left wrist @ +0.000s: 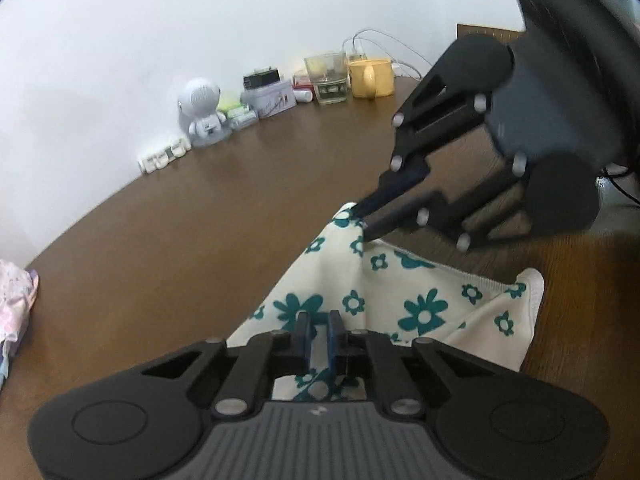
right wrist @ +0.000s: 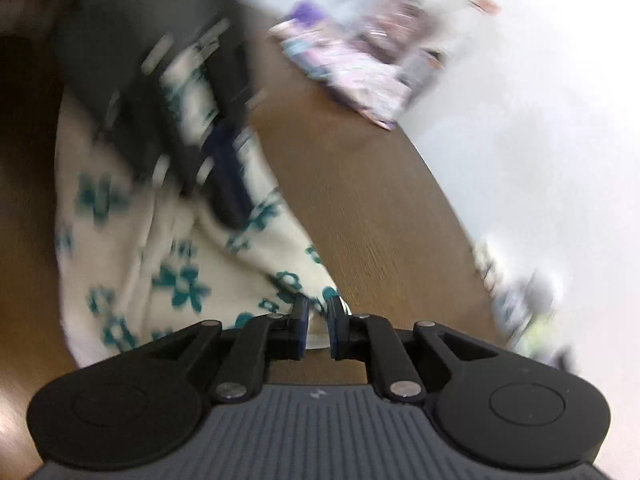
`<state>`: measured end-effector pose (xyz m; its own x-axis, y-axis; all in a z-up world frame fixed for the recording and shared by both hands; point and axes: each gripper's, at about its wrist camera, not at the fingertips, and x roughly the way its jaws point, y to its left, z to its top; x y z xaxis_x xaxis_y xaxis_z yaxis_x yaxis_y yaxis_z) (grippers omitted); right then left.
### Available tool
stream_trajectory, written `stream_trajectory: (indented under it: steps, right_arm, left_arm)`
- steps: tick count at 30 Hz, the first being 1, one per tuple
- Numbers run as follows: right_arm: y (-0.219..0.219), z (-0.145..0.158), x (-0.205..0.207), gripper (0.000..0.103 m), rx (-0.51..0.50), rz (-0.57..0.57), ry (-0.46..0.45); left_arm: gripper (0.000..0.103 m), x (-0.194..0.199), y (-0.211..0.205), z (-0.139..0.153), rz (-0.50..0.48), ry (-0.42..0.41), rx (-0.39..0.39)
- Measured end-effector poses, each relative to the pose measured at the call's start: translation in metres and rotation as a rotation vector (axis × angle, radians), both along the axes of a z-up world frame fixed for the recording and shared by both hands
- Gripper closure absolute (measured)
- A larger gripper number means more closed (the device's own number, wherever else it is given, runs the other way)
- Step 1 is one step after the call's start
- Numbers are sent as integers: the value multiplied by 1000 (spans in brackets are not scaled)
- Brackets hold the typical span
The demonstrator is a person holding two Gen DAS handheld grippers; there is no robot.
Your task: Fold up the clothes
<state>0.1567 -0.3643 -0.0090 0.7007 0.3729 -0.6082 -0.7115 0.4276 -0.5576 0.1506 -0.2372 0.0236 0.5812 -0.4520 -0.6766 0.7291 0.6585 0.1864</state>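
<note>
The left gripper (left wrist: 319, 330) at six o'clock and the right gripper (left wrist: 362, 222) toward three o'clock each pinch the flowered cloth (left wrist: 400, 292) above the table (left wrist: 200, 220).

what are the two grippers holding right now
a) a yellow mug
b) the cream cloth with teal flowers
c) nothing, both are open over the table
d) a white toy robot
b: the left gripper and the right gripper are each pinched on an edge of the cream cloth with teal flowers, lifting it off the brown table; the right wrist view, though blurred, also shows its fingers closed on the cloth.
</note>
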Motion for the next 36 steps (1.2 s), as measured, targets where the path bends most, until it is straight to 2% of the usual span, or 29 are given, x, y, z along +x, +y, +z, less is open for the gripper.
stream_trajectory:
  steps: [3, 5, 9, 11, 15, 21, 25, 29, 33, 34, 36]
  right_arm:
    - [-9, 23, 9, 94, 251, -72, 144]
    - [-2, 26, 22, 94, 336, -88, 212]
    - [5, 4, 40, 94, 314, -198, 280]
    - [-4, 1, 43, 95, 372, -217, 300]
    - [-6, 2, 37, 95, 392, -267, 310]
    - [6, 7, 37, 91, 510, -360, 324]
    - [6, 2, 39, 89, 572, -406, 343]
    - [8, 0, 39, 89, 576, -439, 351]
    - [24, 14, 31, 79, 604, -484, 311]
    - [30, 18, 28, 74, 619, -481, 305]
    - [44, 20, 25, 71, 612, -482, 305]
  left_arm:
    - [98, -2, 0, 0, 1, -13, 9]
    - [97, -3, 1, 1, 3, -20, 14]
    - [89, -17, 25, 9, 8, -44, -10]
    - [88, -19, 41, 11, 43, -43, -10]
    - [91, -9, 54, 0, 90, 6, -17]
    - [89, -16, 71, 3, 120, -22, -34]
    - [76, -20, 85, 8, 147, -41, -39]
    - [76, -14, 121, 10, 248, -50, -44]
    - [76, -13, 158, 5, 315, -21, -32]
    - [75, -12, 164, 1, 317, -9, -38]
    - [74, -9, 173, -3, 313, 4, -79]
